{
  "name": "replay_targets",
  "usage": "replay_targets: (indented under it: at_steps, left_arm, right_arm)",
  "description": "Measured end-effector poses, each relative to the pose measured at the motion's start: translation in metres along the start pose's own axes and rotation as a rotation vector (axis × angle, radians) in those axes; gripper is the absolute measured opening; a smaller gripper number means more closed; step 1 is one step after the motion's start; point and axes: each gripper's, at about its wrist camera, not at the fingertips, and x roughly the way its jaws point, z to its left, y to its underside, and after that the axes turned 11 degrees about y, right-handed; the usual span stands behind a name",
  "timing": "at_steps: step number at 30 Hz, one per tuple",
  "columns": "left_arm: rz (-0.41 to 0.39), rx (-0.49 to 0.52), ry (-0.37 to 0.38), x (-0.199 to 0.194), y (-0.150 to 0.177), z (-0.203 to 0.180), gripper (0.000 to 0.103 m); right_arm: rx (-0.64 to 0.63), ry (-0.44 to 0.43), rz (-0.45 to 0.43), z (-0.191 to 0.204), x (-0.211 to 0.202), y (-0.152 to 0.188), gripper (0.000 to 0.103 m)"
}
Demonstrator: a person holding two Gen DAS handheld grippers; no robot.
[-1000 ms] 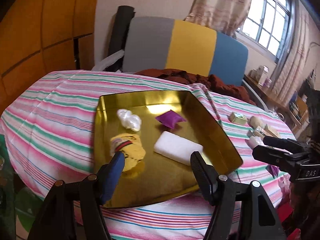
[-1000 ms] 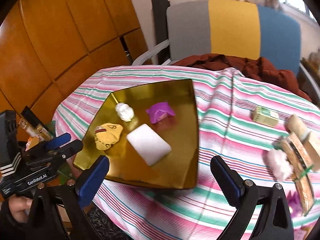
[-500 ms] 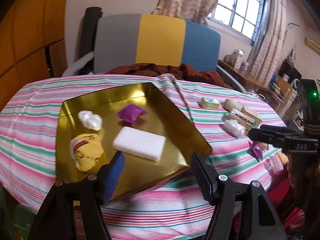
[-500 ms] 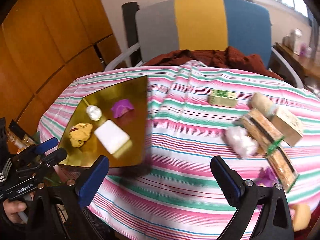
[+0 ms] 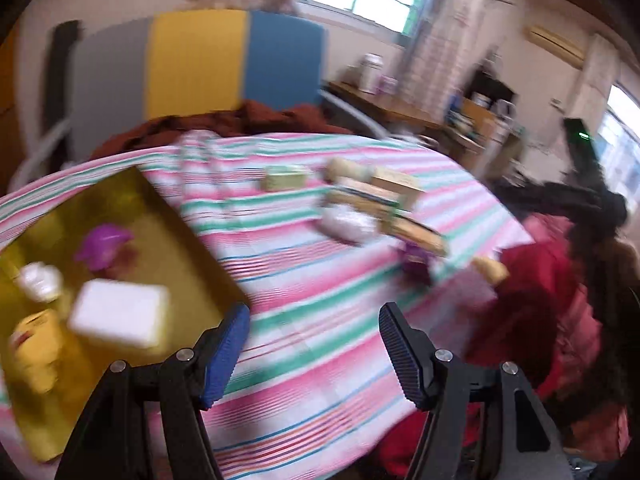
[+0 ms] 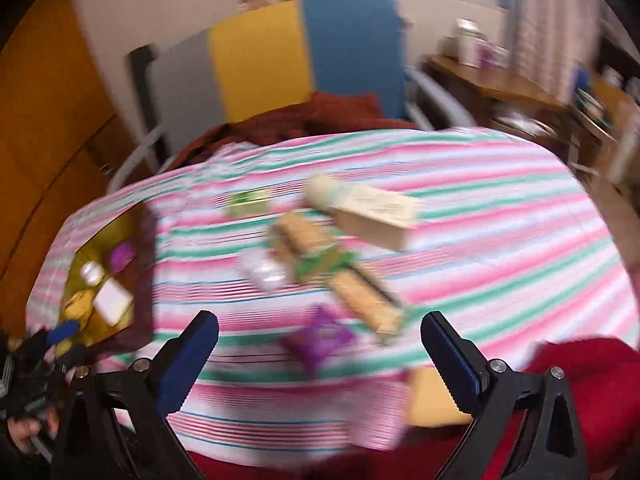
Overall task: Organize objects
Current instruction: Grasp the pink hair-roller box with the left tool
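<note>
A gold tray (image 5: 172, 240) lies at the left of the striped tablecloth (image 5: 320, 280). It holds a white block (image 5: 120, 316), a purple pouch (image 5: 102, 244), a white wad (image 5: 40, 282) and a yellow item (image 5: 32, 344). My left gripper (image 5: 312, 316) hovers over the cloth just right of the tray's near corner; its jaws are closing with nothing between them. My right gripper (image 6: 320, 320) stands wide open and holds nothing, just short of a purple packet (image 6: 318, 336). Beyond that lie cracker packs (image 6: 360, 292), a clear bag (image 6: 266, 270), a tan box (image 6: 376, 214) and a green box (image 6: 248, 202). Both views are blurred.
An orange-yellow item (image 6: 430, 400) sits at the table's near edge beside a person's red garment (image 6: 580, 380). A chair with a grey, yellow and blue back (image 5: 200, 64) stands behind the table with a brown cloth (image 5: 248, 120) on it. A wooden desk (image 5: 400, 108) is at the far right.
Both grippers have swung to the right. The tray has slid to the left edge of both views, and the loose items now fill the middle of the right wrist view.
</note>
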Motion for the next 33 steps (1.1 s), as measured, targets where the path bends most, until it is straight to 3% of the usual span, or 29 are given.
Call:
replay_targets:
  at_steps: [7,12,17,21,33]
  left_arm:
    - [0.110,0.170,0.212,0.066,-0.018,-0.064,0.067]
    - [0.167,0.469,0.292,0.109,-0.016,-0.121,0.067]
    - [0.271,0.653,0.354,0.153,-0.016,-0.147,0.068]
    - [0.368,0.717,0.397,0.187,-0.019,-0.154,0.068]
    - [0.489,0.814,0.484,0.239,-0.023,-0.163,0.069]
  right_arm:
    - [0.102,0.118,0.080,-0.065,0.015,0.004,0.102]
    - [0.080,0.096,0.148,-0.075,0.031,0.008,0.102]
    - [0.028,0.066,0.217,-0.080,0.046,0.005,0.102]
    - [0.014,0.045,0.239,-0.086,0.055,0.004,0.102]
    - [0.019,-0.010,0.304,-0.097,0.083,0.010,0.102]
